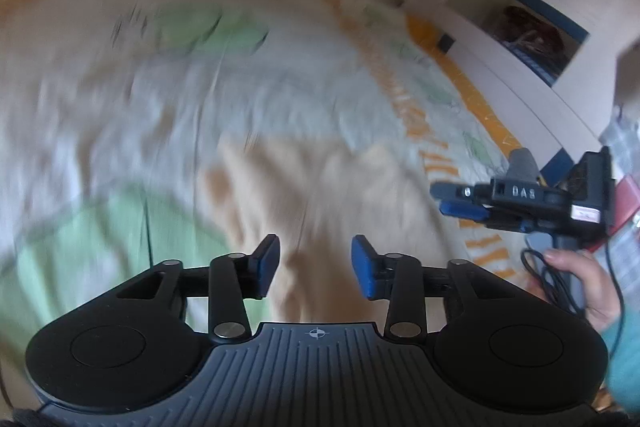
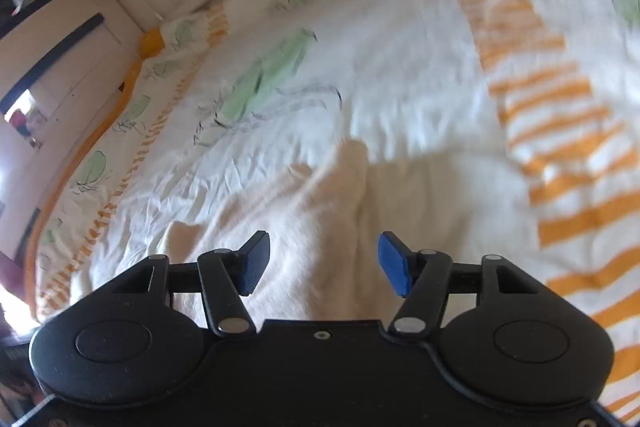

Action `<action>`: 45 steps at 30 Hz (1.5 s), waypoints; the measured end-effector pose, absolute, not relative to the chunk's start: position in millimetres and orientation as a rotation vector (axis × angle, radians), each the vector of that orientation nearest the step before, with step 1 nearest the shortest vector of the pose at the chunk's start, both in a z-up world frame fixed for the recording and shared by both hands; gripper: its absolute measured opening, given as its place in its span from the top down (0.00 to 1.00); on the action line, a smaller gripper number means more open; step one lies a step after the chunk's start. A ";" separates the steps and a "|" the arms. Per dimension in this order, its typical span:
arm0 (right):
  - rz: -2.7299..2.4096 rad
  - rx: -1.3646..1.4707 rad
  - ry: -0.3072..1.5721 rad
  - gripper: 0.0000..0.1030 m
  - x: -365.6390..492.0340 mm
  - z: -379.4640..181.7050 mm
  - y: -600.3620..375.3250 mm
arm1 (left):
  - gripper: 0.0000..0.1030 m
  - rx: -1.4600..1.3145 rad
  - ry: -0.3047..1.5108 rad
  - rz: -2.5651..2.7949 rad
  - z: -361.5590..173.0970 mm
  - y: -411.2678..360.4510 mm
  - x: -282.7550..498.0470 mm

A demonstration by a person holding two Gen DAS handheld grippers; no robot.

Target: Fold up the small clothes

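Cream garment (image 2: 320, 219) lies on patterned bedsheet (image 2: 400, 75); both tongs released, empty.

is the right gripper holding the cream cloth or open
Open: the right gripper has its blue pads apart with nothing pinched, above the cream garment.

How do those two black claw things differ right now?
The right gripper has its fingers wider apart than the left gripper. The left's view is the blurrier. Both are open with nothing between the blue pads, above the cream garment on the bedspread.
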State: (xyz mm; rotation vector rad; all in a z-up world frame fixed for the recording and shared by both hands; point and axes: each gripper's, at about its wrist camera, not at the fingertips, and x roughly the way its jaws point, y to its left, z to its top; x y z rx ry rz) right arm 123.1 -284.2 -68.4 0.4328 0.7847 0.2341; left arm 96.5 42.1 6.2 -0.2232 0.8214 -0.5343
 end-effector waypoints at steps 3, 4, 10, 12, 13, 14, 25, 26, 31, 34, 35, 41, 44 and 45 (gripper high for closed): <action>0.213 0.338 0.762 0.36 131.1 -65.6 -270.5 | 0.58 -0.165 0.780 -0.513 5.1 23.4 112.5; 0.200 0.311 0.760 0.36 136.1 -67.2 -266.6 | 0.58 -0.158 0.777 -0.494 -0.4 19.2 119.3; 0.106 0.204 0.834 0.37 174.8 -101.2 -259.6 | 0.54 -0.118 0.905 -0.274 -61.2 26.2 150.9; 0.094 0.201 0.859 0.37 185.3 -116.6 -260.6 | 0.51 -0.201 0.901 -0.266 -72.5 40.2 150.1; 0.093 0.200 0.853 0.37 187.2 -119.3 -261.3 | 0.51 -0.234 0.900 -0.266 -74.0 45.1 148.8; 0.094 0.198 0.852 0.37 187.9 -119.0 -262.6 | 0.51 -0.237 0.900 -0.265 -72.8 47.3 147.3; 0.126 0.124 0.822 0.35 119.9 -86.6 -243.1 | 0.51 -0.222 0.894 -0.256 -71.2 45.7 144.9; 0.124 0.094 0.852 0.35 117.5 -95.9 -238.0 | 0.51 -0.222 0.895 -0.254 -70.9 45.4 144.9; 0.100 0.182 0.836 0.30 110.3 -101.4 -246.8 | 0.52 -0.203 0.907 -0.229 -63.4 42.6 145.2; 0.087 0.182 0.812 0.12 101.3 -85.8 -249.8 | 0.52 -0.173 0.891 -0.197 -48.0 40.2 136.2; 0.087 0.173 0.800 0.04 96.5 -79.6 -249.8 | 0.52 -0.156 0.882 -0.189 -42.0 38.8 131.5; 0.077 0.172 0.791 0.00 76.0 -56.5 -245.6 | 0.46 -0.099 0.840 -0.156 -10.9 28.9 96.2; 0.088 0.175 0.776 0.00 66.0 -48.6 -242.0 | 0.44 -0.046 0.820 -0.110 -1.1 20.7 77.6; 0.095 0.181 0.775 0.00 62.9 -46.8 -241.0 | 0.43 -0.040 0.820 -0.101 1.0 19.4 73.3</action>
